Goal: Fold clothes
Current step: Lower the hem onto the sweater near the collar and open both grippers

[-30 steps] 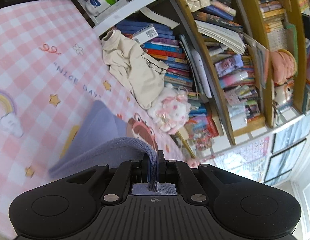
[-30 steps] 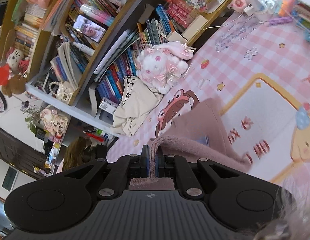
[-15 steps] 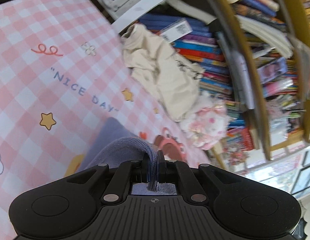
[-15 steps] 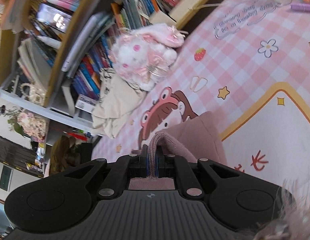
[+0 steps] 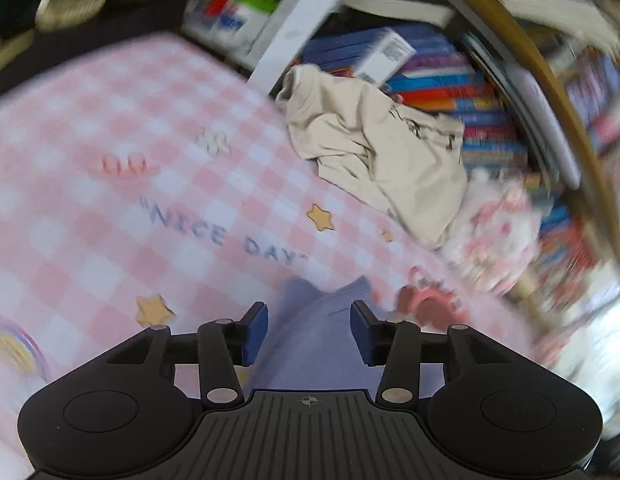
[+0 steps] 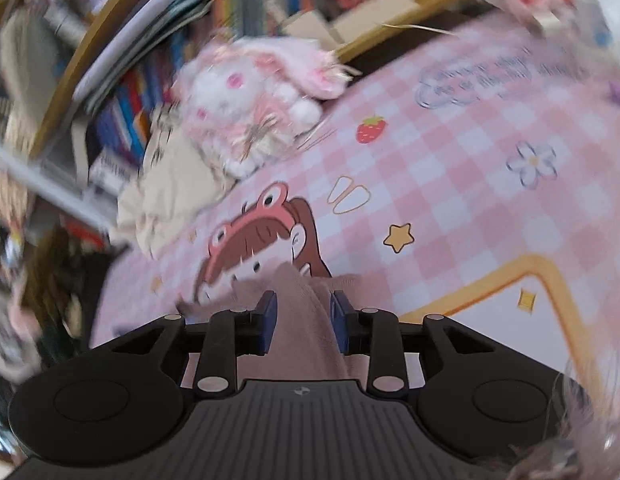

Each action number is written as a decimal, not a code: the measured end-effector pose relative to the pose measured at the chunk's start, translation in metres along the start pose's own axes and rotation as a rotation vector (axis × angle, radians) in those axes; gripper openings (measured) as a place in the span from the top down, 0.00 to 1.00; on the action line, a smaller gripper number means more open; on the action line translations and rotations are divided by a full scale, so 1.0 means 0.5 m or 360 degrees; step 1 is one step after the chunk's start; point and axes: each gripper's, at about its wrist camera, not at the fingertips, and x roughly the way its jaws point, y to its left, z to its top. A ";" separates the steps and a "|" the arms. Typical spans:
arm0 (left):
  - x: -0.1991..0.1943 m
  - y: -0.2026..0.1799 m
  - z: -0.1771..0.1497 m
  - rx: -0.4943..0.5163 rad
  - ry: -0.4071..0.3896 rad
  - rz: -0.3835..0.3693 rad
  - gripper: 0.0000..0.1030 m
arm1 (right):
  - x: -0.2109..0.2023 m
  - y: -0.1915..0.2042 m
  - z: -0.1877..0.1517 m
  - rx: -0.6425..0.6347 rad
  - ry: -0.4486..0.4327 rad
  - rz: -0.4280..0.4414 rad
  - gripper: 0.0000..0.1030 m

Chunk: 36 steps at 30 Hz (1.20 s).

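Observation:
A soft knit garment lies on the pink checked mat. It looks lavender in the left wrist view (image 5: 318, 340) and dusty pink in the right wrist view (image 6: 306, 320). My left gripper (image 5: 309, 332) is open, its blue pads wide apart on either side of the cloth. My right gripper (image 6: 302, 322) is also open, with a raised ridge of the cloth loose between the pads. Both views are blurred by motion.
A crumpled cream garment (image 5: 382, 152) lies at the mat's far edge against a bookshelf (image 5: 462, 80), and shows in the right wrist view (image 6: 170, 196) too. A pink and white plush toy (image 6: 254, 104) sits beside it. The mat (image 5: 110, 200) carries cartoon prints.
Both grippers were shut on the garment's edge and have opened and let it go. The cloth now lies lower on the mat, and both cameras have tipped down and forward.

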 end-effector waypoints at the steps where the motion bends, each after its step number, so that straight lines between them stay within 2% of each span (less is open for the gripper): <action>1: -0.002 -0.011 -0.003 0.0092 -0.0015 0.0028 0.57 | 0.007 0.009 -0.003 -0.0077 0.0001 -0.0027 0.67; 6: 0.013 -0.071 -0.013 0.0509 -0.0047 0.0186 0.57 | 0.047 0.055 -0.019 -0.0453 -0.0002 -0.0170 0.65; 8: 0.032 -0.091 -0.014 0.0621 -0.0025 0.0222 0.57 | 0.067 0.063 -0.019 -0.0501 0.0005 -0.0215 0.66; 10: 0.057 -0.108 -0.014 0.0709 0.0009 0.0241 0.57 | 0.082 0.063 -0.019 -0.0515 0.0029 -0.0240 0.76; 11: 0.069 -0.112 -0.014 0.0719 0.0026 0.0243 0.57 | 0.087 0.064 -0.019 -0.0530 0.0046 -0.0238 0.87; 13: 0.091 -0.117 -0.014 0.0738 0.0059 0.0237 0.60 | 0.087 0.069 -0.020 -0.0570 0.0057 -0.0229 0.93; 14: 0.097 -0.118 -0.017 0.0743 0.0071 0.0223 0.78 | 0.086 0.072 -0.021 -0.0592 0.0053 -0.0227 0.94; 15: 0.103 -0.119 -0.019 0.0749 0.0083 0.0209 0.91 | 0.085 0.075 -0.022 -0.0614 0.0049 -0.0226 0.94; 16: 0.105 -0.121 -0.022 0.0760 0.0078 0.0209 0.96 | 0.082 0.076 -0.022 -0.0627 0.0043 -0.0224 0.95; 17: 0.099 -0.123 -0.025 0.0765 0.0049 0.0209 0.96 | 0.072 0.078 -0.022 -0.0630 0.0026 -0.0207 0.95; 20: 0.042 -0.117 -0.020 0.0625 -0.0092 0.0082 0.96 | 0.008 0.084 -0.029 -0.0639 -0.0144 -0.0062 0.95; 21: 0.035 -0.113 -0.018 0.0599 -0.0109 0.0074 0.96 | 0.008 0.073 -0.028 -0.0579 -0.0133 -0.0078 0.95; 23: 0.051 -0.102 -0.015 0.0599 -0.0076 0.0128 0.96 | 0.014 0.046 -0.027 -0.0441 -0.0096 -0.0123 0.95; 25: 0.093 -0.086 -0.014 0.0590 0.0028 0.0197 0.95 | 0.056 0.008 -0.021 -0.0252 0.0025 -0.0181 0.95; 27: 0.129 -0.084 -0.018 0.0617 0.0085 0.0266 0.94 | 0.085 -0.010 -0.021 -0.0209 0.0047 -0.0167 0.95; 29: 0.137 -0.088 -0.022 0.0636 0.0055 0.0296 0.90 | 0.091 -0.003 -0.017 -0.0267 0.0051 -0.0182 0.95; 32: 0.122 -0.087 -0.018 0.0577 0.0037 0.0309 0.84 | 0.091 0.010 -0.015 -0.0347 0.0063 -0.0206 0.93; 36: 0.058 -0.084 -0.020 0.0534 -0.0063 0.0265 0.81 | 0.048 0.026 -0.021 -0.0388 -0.0016 -0.0216 0.80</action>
